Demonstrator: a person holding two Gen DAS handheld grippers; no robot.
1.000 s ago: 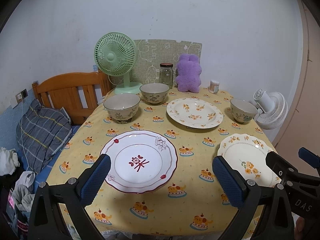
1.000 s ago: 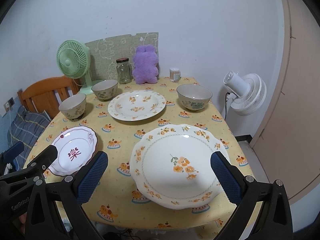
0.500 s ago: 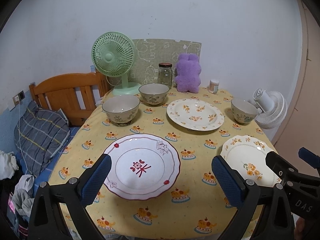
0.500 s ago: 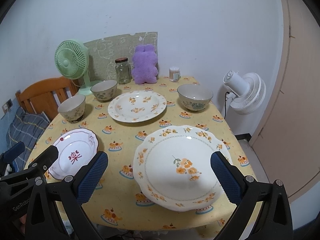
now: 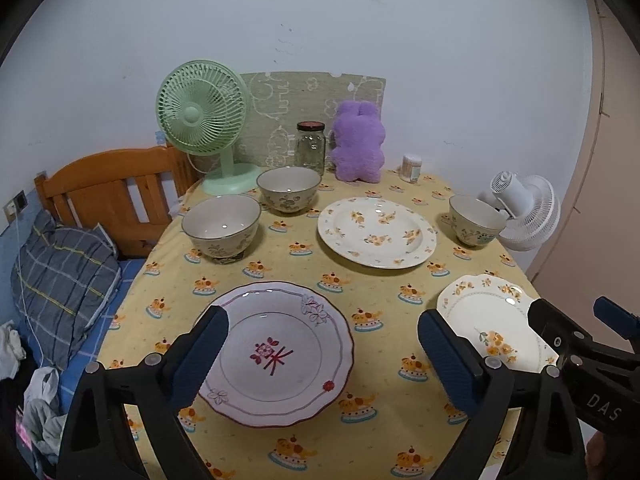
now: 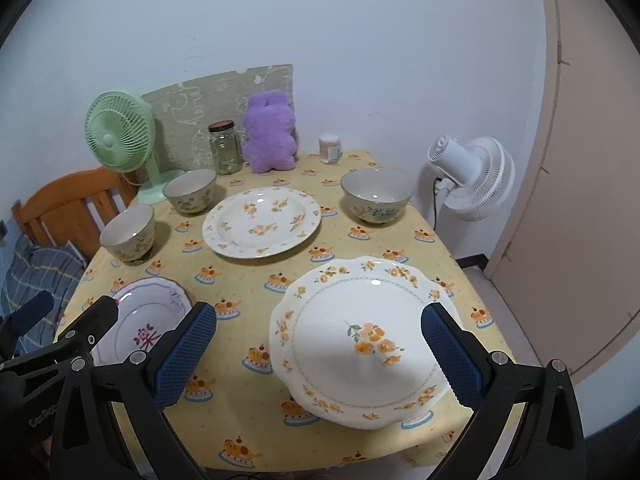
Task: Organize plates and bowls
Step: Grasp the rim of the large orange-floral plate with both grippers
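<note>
Nearest the cameras, the left gripper (image 5: pixel 320 360) hangs over the front of the bench (image 5: pixel 384 296), its fingers (image 5: pixel 200 360) spread but closing, with nothing pressed between them; the pink-rimmed plate (image 5: pixel 280 352) with a red mark at its centre lies on the yellow cloth below the gap. The right gripper (image 6: pixel 318 356) hovers beside it with its fingers (image 6: pixel 452 360) released and wide, empty, above the scalloped white plate (image 6: pixel 360 340) with orange flowers, which sits at the front right corner of the bench. Further back, near the middle, lies a round floral plate (image 5: pixel 376 232). To its left stand two bowls (image 5: pixel 222 226), one behind the other and apart, and to its right a third bowl (image 5: pixel 474 218) stands near the bench edge. Along the wall at the back stand a green fan (image 5: pixel 204 120), a glass jar (image 5: pixel 310 148), a purple plush toy (image 5: pixel 358 148) and a small container (image 5: pixel 411 168). A white fan (image 6: pixel 472 178) stands beyond the right edge.
</note>
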